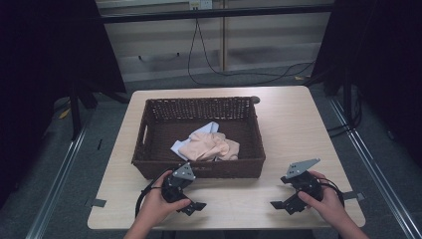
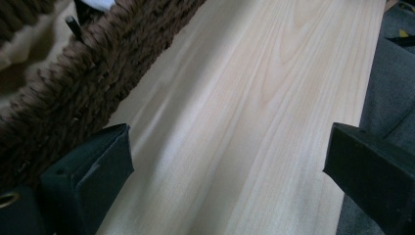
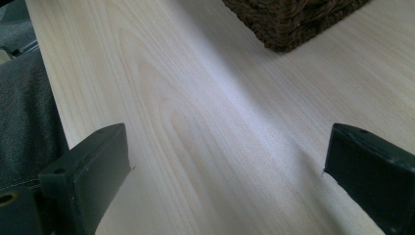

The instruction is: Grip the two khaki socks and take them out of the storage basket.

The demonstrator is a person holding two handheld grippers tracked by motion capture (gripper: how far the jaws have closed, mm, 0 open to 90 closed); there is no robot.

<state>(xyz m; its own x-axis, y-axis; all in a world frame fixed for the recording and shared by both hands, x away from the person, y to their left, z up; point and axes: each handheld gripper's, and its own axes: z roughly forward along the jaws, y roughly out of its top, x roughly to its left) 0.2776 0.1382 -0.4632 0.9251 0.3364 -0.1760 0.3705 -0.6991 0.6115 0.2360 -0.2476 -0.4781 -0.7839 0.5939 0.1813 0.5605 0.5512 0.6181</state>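
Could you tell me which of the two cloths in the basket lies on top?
The peach cloth lies on top; the pale blue cloth only peeks out from under its left and rear edges in the wicker basket.

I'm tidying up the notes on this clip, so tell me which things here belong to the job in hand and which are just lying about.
Part of the job:
- wicker basket
- peach cloth in it
- pale blue cloth under that
- left gripper and right gripper, both open, on the table

Just lying about:
- black cable on the floor behind
- grey tape tabs at the table edge
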